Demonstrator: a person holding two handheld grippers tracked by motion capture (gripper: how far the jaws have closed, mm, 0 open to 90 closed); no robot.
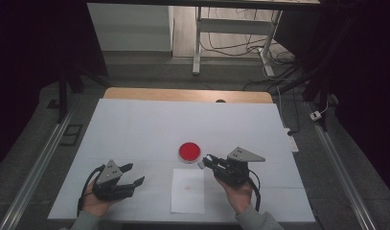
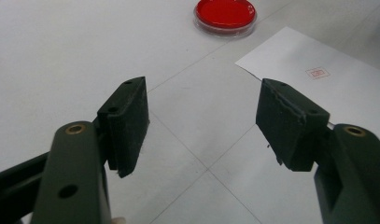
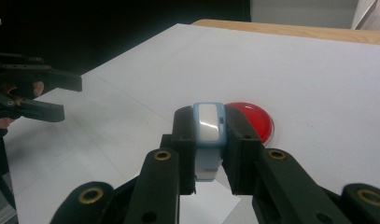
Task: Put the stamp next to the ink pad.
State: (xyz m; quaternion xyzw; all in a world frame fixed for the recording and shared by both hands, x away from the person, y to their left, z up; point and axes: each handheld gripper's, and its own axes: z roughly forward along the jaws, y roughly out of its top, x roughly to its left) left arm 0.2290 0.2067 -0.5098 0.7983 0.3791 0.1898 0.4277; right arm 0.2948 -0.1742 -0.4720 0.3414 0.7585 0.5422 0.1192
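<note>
Waiting with its jaws spread and nothing between them, the left gripper (image 1: 131, 176) hovers low over the near left part of the white table (image 1: 135, 124), well apart from the work at the centre. To its right lies a white sheet of paper (image 1: 188, 190), flat near the table's front edge and already bearing a small red square mark (image 2: 317, 73) at its middle, which suggests the stamping itself may be done. Just beyond the sheet's far edge sits the round red ink pad (image 1: 189, 151), uncovered, its red face showing. Farther right, the right gripper (image 1: 205, 163) is clenched on a small pale-blue stamp (image 3: 208, 135), held upright between the pads, close beside the ink pad and above the sheet's far right corner; whether the stamp touches either cannot be told. Judged from how things lie, the stamp has yet to be set down, the sheet has yet to be moved, and the free left gripper looks ready to help.
</note>
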